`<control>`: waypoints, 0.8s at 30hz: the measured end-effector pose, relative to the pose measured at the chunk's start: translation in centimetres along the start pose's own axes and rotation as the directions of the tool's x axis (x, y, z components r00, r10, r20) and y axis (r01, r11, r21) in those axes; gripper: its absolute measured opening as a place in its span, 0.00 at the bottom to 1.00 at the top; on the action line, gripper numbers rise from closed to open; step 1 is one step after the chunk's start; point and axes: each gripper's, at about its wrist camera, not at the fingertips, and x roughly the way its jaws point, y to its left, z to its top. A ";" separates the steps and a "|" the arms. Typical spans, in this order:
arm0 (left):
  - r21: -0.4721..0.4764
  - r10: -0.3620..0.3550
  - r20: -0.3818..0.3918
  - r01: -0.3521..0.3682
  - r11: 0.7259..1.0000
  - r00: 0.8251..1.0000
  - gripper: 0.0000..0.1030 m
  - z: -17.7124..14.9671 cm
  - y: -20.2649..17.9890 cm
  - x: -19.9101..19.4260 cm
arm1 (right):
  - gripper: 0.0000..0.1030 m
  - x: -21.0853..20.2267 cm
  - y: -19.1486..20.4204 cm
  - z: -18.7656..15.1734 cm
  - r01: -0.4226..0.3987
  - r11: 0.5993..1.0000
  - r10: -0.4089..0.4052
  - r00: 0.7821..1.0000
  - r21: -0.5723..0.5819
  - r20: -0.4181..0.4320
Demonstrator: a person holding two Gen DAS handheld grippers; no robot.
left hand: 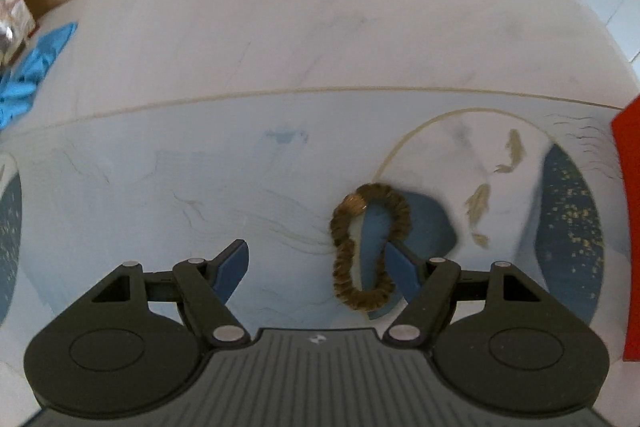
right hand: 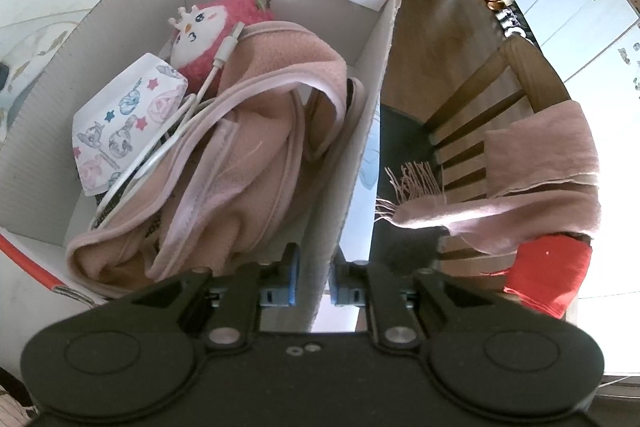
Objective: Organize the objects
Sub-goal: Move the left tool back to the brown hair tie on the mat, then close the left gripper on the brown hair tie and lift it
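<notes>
Here, open left tongs (left hand: 316, 271) seemingly touch the scrunchie (left hand: 370, 247); right tongs (right hand: 311, 281) grip the box wall (right hand: 348, 163).

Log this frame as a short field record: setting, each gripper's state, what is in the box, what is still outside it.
setting: table with a printed cloth
left gripper: open, its right finger through the loop of a brown furry hair tie lying on the cloth
right gripper: shut on the box wall
box contents: pink garment, pink owl plush, patterned face mask, white cable
outside box: hair tie; blue cloth at the table's far left
beyond table: chair draped with a pink scarf
</notes>
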 end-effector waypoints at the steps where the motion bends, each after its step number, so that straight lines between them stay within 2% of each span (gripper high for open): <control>1: -0.009 -0.004 -0.006 0.004 1.000 1.000 0.72 -0.1 0.1 0.3 | 0.13 0.0 0.0 0.0 0.001 1.000 -0.001 1.000 0.000 0.000; 10: -0.035 -0.010 -0.014 0.010 0.999 1.000 0.72 -0.3 -0.1 1.3 | 0.13 0.1 0.0 0.0 0.004 1.000 -0.004 1.000 -0.001 -0.004; 14: -0.040 -0.016 -0.011 0.016 0.999 1.000 0.64 -0.2 -0.2 1.3 | 0.13 0.2 0.0 0.0 0.003 1.000 -0.003 1.000 -0.002 -0.006; 17: -0.035 -0.022 -0.007 0.022 0.999 1.000 0.55 -0.2 -0.5 1.5 | 0.13 0.2 0.1 0.0 0.003 1.000 -0.003 1.000 -0.001 -0.005; 18: -0.031 -0.026 -0.005 0.025 0.999 1.000 0.50 -0.3 -0.6 1.6 | 0.13 0.2 0.1 0.0 0.003 1.000 -0.003 1.000 -0.002 -0.005; 19: -0.029 -0.033 -0.004 0.033 0.999 0.999 0.40 -0.4 -0.5 1.8 | 0.13 0.2 0.1 -0.1 0.003 1.000 -0.003 1.000 -0.002 -0.004; 21: -0.027 -0.054 -0.005 0.054 0.998 0.999 0.30 -0.3 -0.8 1.7 | 0.13 0.2 0.1 -0.1 0.002 1.000 -0.002 1.000 -0.002 -0.004; 23: -0.014 -0.050 -0.003 0.050 0.999 0.999 0.25 -0.3 -1.1 1.6 | 0.13 0.2 0.1 -0.1 0.003 1.000 -0.003 1.000 -0.002 -0.004; 24: -0.010 -0.052 -0.003 0.052 0.999 0.999 0.19 -0.3 -1.3 1.6 | 0.13 0.2 0.1 -0.1 0.003 1.000 -0.003 1.000 -0.003 -0.003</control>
